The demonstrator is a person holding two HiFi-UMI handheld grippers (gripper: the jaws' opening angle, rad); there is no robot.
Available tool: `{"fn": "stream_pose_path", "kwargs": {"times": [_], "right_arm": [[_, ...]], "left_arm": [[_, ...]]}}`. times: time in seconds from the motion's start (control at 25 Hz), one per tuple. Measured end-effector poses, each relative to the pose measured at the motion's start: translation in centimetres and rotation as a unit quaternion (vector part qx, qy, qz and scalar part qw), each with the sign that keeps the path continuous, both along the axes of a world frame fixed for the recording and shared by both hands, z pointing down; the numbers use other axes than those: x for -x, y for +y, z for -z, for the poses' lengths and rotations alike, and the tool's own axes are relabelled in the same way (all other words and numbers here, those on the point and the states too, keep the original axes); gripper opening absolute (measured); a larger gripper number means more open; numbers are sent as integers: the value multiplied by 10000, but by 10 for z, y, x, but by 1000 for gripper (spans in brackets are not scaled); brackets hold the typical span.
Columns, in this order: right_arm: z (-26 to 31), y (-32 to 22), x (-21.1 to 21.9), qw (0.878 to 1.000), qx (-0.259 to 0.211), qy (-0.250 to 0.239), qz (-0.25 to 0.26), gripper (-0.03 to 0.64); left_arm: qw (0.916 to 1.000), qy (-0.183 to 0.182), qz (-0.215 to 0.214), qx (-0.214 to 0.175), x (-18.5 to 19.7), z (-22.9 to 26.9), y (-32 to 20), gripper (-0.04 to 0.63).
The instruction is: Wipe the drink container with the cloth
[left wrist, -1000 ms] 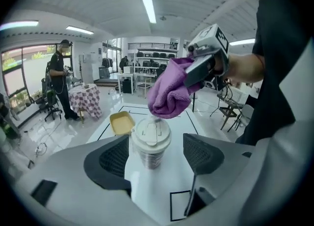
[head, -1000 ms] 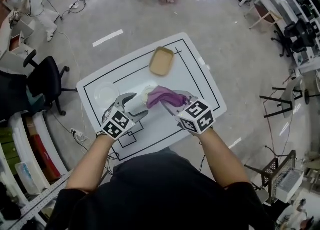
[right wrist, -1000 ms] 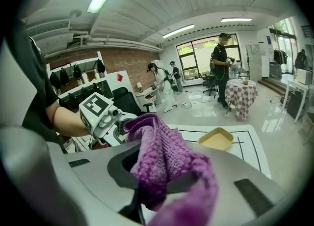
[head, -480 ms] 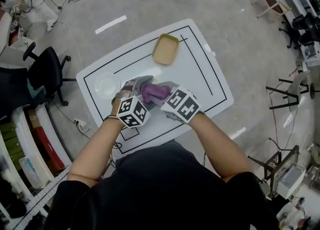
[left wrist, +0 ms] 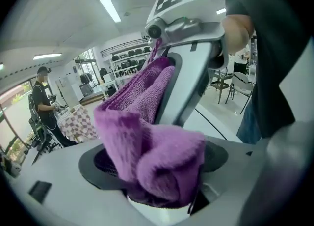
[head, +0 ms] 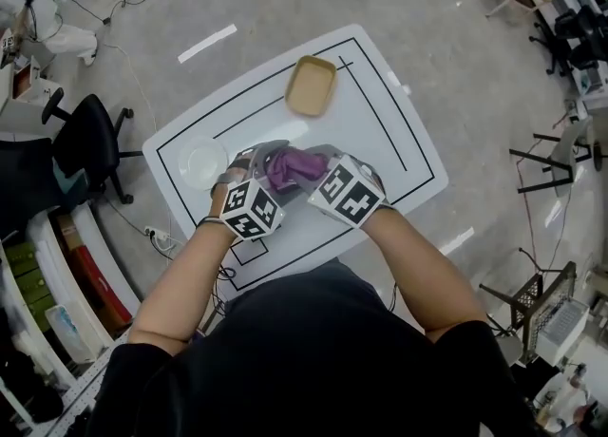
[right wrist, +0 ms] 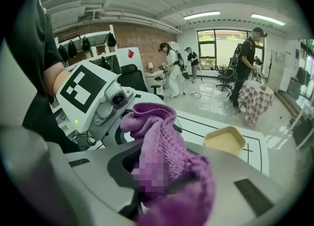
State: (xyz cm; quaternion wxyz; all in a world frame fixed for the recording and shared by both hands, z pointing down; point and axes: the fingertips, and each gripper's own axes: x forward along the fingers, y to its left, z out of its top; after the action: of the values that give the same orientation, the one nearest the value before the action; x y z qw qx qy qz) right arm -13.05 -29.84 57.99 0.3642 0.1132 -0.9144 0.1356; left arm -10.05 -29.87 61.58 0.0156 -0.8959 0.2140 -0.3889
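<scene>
The drink container [left wrist: 157,212] sits low between the jaws of the left gripper [head: 258,156], near the middle of the table [head: 380,131]. We see only a strip of its white rim, so we cannot tell whether it stands upright or tilted. The cloth [head: 293,167] is bunched right on top of that rim, touching it. The left jaws have just been opening and stand wide on either side of container and cloth, pads apparently not pressing. The right gripper [head: 318,163] reaches in from the right, clenched on one end of the cloth, so we judge it the hand for the rubbing (the left looks placed only to steady). A white round dish [head: 202,161] lies just beside the left gripper on its left, and the tan tray [head: 311,85] is well apart on the far side. The table's near edge is close behind both hands, and the open room is to the right
</scene>
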Motion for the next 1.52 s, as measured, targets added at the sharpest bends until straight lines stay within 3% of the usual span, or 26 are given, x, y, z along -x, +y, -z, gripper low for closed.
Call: {"fn": "stream_pose_path", "kwargs": {"times": [0.32, 0.64, 1.0, 1.2, 1.32, 1.44, 1.52], "right_arm": [[2, -23, -25, 9994, -232, 179, -188, 92], [-6, -44, -55, 9952, -352, 280, -866, 91], [-13, -45, -67, 9866, 264, -422, -1552, 87], [-15, -37, -113, 9672, 276, -789, -2398, 87], [-43, -9, -160, 9609, 213, -189, -2753, 87], [-80, 37, -183, 9632, 306, 561, -2610, 87], [-100, 68, -180, 9679, 401, 827, -2341, 87]], "left_arm": [[10000, 10, 37, -10, 0, 0, -2, 423], [10000, 0, 31, -14, -1, -1, -1, 422], [10000, -38, 23, 32, -5, -5, -1, 422], [9985, 464, 232, 183, -2, 6, 3, 422], [9934, 1035, 408, 295, -2, 28, 5, 422], [9894, 1283, 438, 516, -2, 40, 5, 409], [9900, 1220, 402, 584, -6, 42, 5, 268]]}}
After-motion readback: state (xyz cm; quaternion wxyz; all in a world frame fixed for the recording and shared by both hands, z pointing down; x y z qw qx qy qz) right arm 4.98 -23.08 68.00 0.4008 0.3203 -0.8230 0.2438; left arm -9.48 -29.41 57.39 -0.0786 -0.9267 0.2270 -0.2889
